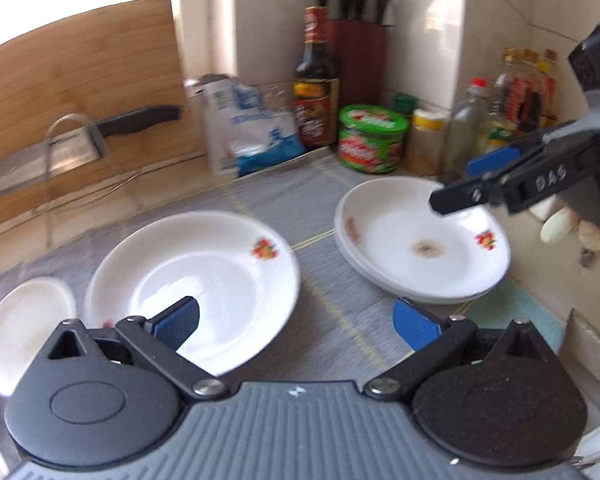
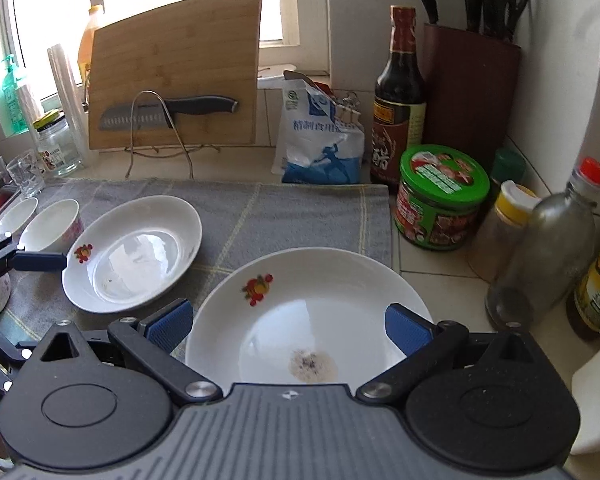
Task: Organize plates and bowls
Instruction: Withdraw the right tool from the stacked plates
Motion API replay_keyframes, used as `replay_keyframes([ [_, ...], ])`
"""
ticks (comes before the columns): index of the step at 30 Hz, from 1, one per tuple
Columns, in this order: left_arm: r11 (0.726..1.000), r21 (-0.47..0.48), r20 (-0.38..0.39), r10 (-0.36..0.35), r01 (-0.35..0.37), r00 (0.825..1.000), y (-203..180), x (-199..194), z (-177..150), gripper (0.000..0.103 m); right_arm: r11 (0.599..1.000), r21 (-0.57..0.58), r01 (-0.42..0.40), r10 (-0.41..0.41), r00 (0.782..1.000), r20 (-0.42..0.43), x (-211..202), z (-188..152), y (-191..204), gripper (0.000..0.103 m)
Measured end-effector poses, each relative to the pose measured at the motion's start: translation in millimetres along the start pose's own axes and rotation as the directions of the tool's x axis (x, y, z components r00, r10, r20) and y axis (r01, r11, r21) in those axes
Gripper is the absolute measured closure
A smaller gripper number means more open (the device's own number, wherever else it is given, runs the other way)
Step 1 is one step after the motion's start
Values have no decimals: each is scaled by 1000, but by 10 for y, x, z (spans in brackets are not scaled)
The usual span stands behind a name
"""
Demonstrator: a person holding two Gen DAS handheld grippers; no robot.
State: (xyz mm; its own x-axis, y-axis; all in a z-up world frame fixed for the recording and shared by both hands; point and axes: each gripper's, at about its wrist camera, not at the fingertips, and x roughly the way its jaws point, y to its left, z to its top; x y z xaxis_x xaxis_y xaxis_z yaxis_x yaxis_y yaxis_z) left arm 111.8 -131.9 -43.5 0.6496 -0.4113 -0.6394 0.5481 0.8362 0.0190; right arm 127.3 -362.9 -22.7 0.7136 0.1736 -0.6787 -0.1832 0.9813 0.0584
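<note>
Plate stack (image 2: pixel 308 316): on the counter (image 2: pixel 432 264) at the grey mat's (image 2: pixel 284 208) right edge, lying between the right gripper's (image 2: pixel 290 326) wide-open fingers (image 2: pixel 406 330), nothing gripped. Single plate (image 1: pixel 192 280): on the mat, left of the stack; left gripper (image 1: pixel 296 322) above its near rim, fingers wide apart, empty. Small bowls (image 2: pixel 54 224): far left. Jar (image 2: pixel 440 196) and bottles behind.

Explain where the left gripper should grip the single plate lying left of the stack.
Grip the single plate by its raised near rim, coming from the left gripper's side with one finger inside and one under the lip. It lies flat and shallow on the gray cloth, so only its flared edge offers purchase.
</note>
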Motion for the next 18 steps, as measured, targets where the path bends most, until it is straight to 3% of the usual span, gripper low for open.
replay_keyframes([
  [5, 994, -34, -80, 105, -108, 991, 223, 27, -282, 1, 999, -12, -32, 33, 999, 14, 136, 137, 234, 0],
  [9, 991, -65, -132, 110, -120, 985, 356, 149, -413, 1, 998, -25, -64, 64, 998, -4, 208, 202, 428, 0],
  [18, 981, -142, -107, 121, -135, 987, 422, 369, -455, 1, 989, -90, -118, 112, 992, -60, 338, 282, 683, 0],
])
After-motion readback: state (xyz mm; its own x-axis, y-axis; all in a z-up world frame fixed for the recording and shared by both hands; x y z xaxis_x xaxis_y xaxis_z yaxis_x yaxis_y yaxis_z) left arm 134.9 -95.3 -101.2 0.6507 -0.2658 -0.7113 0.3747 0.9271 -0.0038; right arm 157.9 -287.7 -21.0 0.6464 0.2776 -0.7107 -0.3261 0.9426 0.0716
